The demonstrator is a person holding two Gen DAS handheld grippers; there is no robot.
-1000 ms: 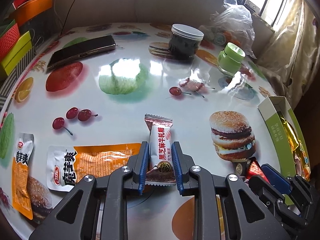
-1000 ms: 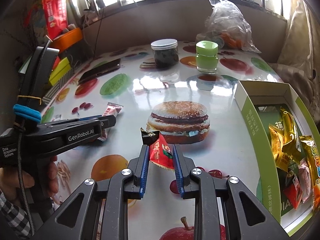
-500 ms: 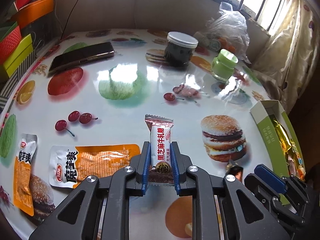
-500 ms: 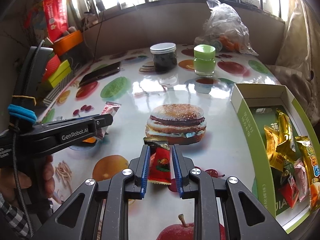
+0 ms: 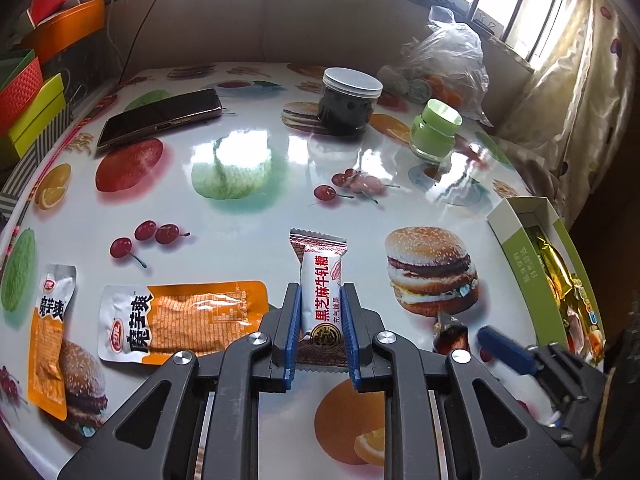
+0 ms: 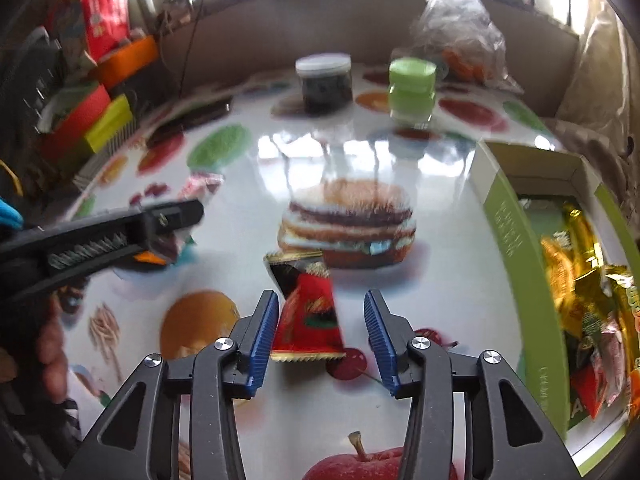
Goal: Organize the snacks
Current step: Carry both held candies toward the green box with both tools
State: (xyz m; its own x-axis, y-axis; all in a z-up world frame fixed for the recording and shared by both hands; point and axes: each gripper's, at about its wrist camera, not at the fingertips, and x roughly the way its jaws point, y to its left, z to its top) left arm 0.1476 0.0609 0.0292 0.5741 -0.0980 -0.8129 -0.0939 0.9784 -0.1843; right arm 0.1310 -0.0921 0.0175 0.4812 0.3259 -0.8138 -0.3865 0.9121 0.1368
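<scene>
The right hand-held gripper [image 6: 321, 320], jaws just opening, is standing over a red snack packet [image 6: 308, 320] lying on the fruit-printed desk [image 6: 436, 280], beside the green box [image 6: 520, 264] holding wrapped snacks.

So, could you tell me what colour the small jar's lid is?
Light green lid; left wrist view shows it best.

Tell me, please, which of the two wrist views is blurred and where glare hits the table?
Right wrist view: motion-blurred, smearing the black-lidded jar and green jar. Left wrist view: sharp. Both: window glare on the glossy tabletop, with fisheye bending at the edges.
</scene>
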